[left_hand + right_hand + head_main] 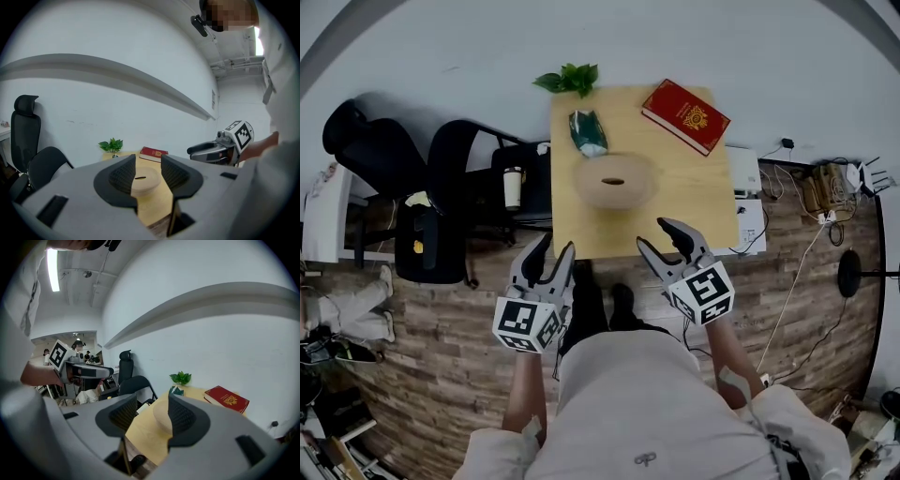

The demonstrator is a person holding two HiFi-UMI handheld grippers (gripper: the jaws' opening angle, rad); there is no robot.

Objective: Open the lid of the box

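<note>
I am hovering the left gripper (558, 244) and right gripper (654, 234) just short of the surface (698, 192), both with jaws spread and nothing between them. The round tan box (614, 180) is sitting mid-surface, slotted lid on. It is looking light and stiff (pressed wood, I'd guess), so I am planning to pinch the lid's rim while steadying the base.

Box (161, 418) half hidden behind right tool (152, 396) jaw; book (685, 115) cover print too small to read.

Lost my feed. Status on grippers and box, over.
Open, empty: left gripper, right gripper, short of the box. Its lid on, untouched. Nothing in the way.
</note>
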